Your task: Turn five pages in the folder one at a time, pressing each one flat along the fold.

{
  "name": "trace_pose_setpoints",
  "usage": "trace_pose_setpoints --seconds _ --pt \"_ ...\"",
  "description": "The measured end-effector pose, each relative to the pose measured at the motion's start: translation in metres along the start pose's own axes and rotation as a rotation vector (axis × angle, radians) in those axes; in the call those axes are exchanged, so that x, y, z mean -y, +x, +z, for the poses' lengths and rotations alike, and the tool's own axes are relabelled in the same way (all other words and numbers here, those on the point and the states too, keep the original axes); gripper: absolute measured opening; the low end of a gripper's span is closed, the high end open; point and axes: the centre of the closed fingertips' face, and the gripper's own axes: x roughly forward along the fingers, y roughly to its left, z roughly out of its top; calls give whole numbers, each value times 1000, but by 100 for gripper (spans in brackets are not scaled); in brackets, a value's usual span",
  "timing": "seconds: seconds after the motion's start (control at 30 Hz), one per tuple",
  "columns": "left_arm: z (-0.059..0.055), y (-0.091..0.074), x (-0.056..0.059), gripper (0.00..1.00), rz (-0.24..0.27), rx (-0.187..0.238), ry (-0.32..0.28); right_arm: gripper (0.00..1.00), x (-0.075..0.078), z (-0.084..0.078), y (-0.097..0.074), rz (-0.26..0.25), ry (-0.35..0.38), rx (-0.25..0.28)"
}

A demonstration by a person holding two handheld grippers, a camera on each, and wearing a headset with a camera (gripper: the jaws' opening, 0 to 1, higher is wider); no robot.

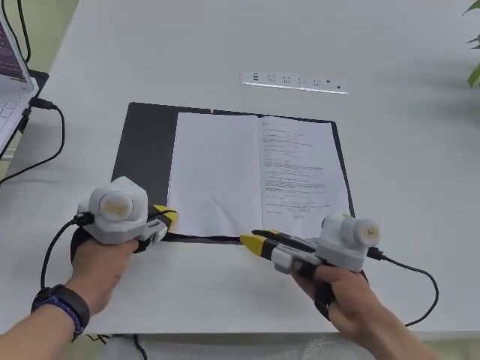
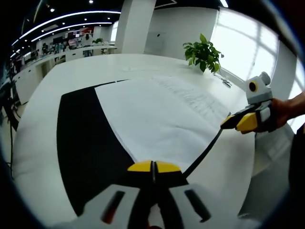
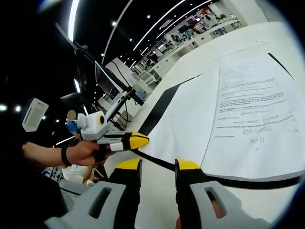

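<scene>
The black folder point(image 1: 142, 154) lies open on the white table. Its left page point(image 1: 214, 176) is blank and its right page point(image 1: 300, 172) is printed; both lie flat. My left gripper point(image 1: 166, 217) sits at the folder's near left corner. In its own view the left gripper point(image 2: 153, 166) has its yellow jaws together over the black cover point(image 2: 86, 143), with nothing seen between them. My right gripper point(image 1: 252, 244) lies just off the folder's near edge, below the fold. The right gripper point(image 3: 158, 166) is open and points across the folder edge point(image 3: 228, 181) at the pages point(image 3: 248, 119).
A power strip point(image 1: 294, 81) lies beyond the folder. A laptop point(image 1: 9, 82) with a black cable point(image 1: 52, 150) sits at the far left. Plant leaves point(image 1: 474, 45) show at the right edge. The table's near edge point(image 1: 225, 334) runs just behind both hands.
</scene>
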Motion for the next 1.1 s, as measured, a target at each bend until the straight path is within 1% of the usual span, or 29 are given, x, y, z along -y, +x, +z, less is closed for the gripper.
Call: trace_pose_setpoints --seconds 0.1,0.27,0.33,0.53,0.77,1.1 --pt "-6 1 -1 0 1 -16 -2 26 1 2 1 3 0 0" --pt "-5 0 0 0 -3 -18 0 25 5 7 4 -1 0 -5" --pt "-5 0 0 0 -4 -20 5 25 8 12 6 0 -3 -3" --pt "-4 0 0 0 -2 -15 -7 24 12 27 13 6 -19 3" --pt "-5 0 0 0 -5 -14 -11 21 23 45 21 0 -30 19" --pt "-4 0 0 0 -5 -15 -19 16 49 72 38 -36 -19 61"
